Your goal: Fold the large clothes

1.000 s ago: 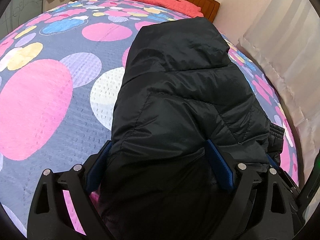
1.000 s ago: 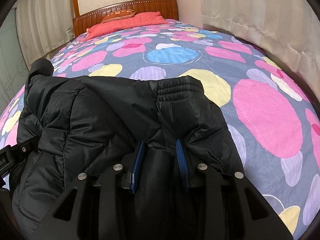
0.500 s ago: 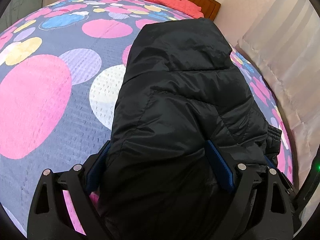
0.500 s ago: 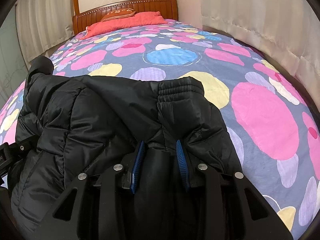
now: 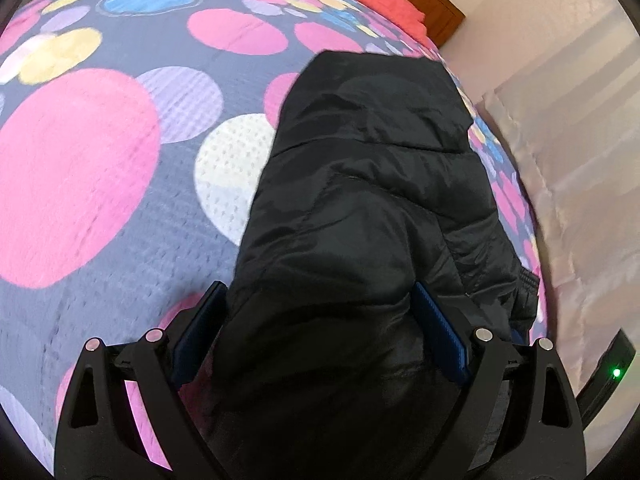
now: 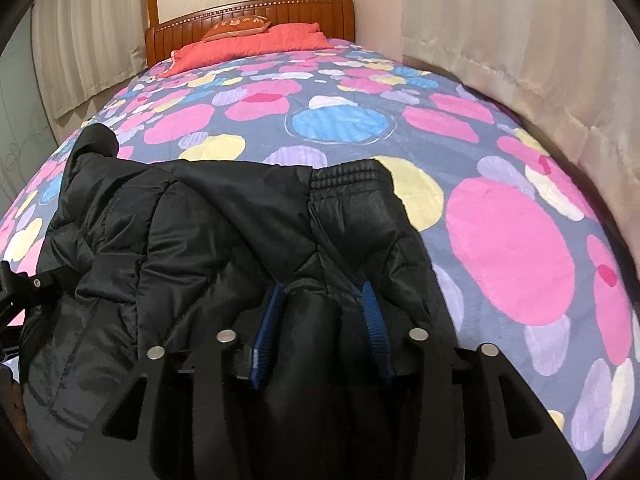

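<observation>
A black quilted puffer jacket (image 5: 372, 200) lies folded lengthwise on the bed, running away from me toward the headboard. My left gripper (image 5: 320, 292) is clamped on a thick bundle of its near end, blue pads wide apart with fabric filling the gap. In the right wrist view the jacket (image 6: 208, 232) spreads across the lower left, its elastic cuff (image 6: 348, 172) lying on top. My right gripper (image 6: 322, 292) is shut on a fold of jacket just below that cuff. The left gripper's frame (image 6: 16, 292) shows at the left edge.
The bed has a grey-blue spread (image 6: 500, 240) with large pink, yellow and blue circles. A red pillow (image 6: 248, 46) and wooden headboard (image 6: 256, 12) are at the far end. Cream curtains (image 6: 540, 60) hang close along the bed's right side.
Both grippers keep their hold on the jacket. The left wrist view has risen and tilted, so the jacket's far end sits lower in frame. The jacket has shifted slightly.
</observation>
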`<state>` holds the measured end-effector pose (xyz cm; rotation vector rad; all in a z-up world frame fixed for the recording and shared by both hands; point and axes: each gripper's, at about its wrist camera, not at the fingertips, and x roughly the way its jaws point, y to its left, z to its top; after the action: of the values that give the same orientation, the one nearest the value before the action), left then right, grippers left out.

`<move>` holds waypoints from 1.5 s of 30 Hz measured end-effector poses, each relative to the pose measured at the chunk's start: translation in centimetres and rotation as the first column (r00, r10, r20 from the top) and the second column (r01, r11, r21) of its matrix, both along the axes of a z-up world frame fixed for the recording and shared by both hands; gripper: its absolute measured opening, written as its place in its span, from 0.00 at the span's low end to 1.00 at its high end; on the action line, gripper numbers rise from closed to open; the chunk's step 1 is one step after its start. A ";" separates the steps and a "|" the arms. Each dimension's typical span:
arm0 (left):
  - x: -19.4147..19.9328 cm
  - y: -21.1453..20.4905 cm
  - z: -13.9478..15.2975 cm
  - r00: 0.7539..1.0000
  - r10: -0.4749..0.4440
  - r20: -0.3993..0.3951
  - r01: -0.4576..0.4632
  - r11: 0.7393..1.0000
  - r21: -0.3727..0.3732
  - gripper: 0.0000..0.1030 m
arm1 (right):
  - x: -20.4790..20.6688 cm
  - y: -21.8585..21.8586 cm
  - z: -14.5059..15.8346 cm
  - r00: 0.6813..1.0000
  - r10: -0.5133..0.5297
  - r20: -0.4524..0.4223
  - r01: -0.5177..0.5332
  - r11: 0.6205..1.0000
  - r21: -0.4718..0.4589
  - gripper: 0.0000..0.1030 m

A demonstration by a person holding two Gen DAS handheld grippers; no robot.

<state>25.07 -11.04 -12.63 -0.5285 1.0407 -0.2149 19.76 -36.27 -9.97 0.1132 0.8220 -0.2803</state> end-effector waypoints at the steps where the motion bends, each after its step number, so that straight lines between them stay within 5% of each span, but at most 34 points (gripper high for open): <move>1: -0.2 0.3 0.2 1.000 0.011 -0.001 -0.011 1.000 -0.006 0.89 | -0.2 0.0 0.3 1.000 0.000 0.004 0.000 1.000 -0.001 0.46; 7: -1.4 3.0 1.7 0.996 0.089 0.026 -0.087 0.995 -0.046 0.89 | -1.5 -1.1 2.4 0.999 -0.019 0.042 0.018 0.999 0.041 0.53; 14: -1.7 7.5 2.6 0.975 0.223 0.006 -0.219 0.962 -0.161 0.89 | -2.7 -4.7 4.3 0.991 -0.089 0.099 0.068 0.977 0.201 0.62; 20: -2.3 9.5 0.3 0.969 0.238 -0.061 -0.246 0.929 -0.276 0.89 | -3.1 -8.6 2.6 0.987 -0.141 0.081 0.093 0.896 0.433 0.64; 27: -3.5 9.0 -3.1 0.977 0.180 -0.117 -0.213 0.885 -0.414 0.89 | -3.1 -11.4 -2.3 0.986 -0.166 0.006 0.124 0.760 0.638 0.64; 31: -3.4 8.0 -2.9 0.988 0.137 -0.075 -0.156 0.893 -0.423 0.89 | -3.3 -11.8 -4.3 0.987 -0.162 0.008 0.109 0.697 0.709 0.70; 41: -1.7 5.1 -3.8 0.996 0.006 -0.090 -0.049 0.875 -0.481 0.89 | -2.3 -10.4 -4.4 0.998 -0.047 0.032 0.012 0.725 0.689 0.76; 45: -1.3 4.5 -3.8 0.997 -0.019 -0.077 -0.020 0.874 -0.486 0.89 | -1.7 -9.2 -5.0 0.999 0.012 0.034 -0.033 0.694 0.719 0.75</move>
<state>23.73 -6.55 -16.46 -1.0021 1.0646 -0.4666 18.03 -45.49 -14.99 0.8546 0.8686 0.0907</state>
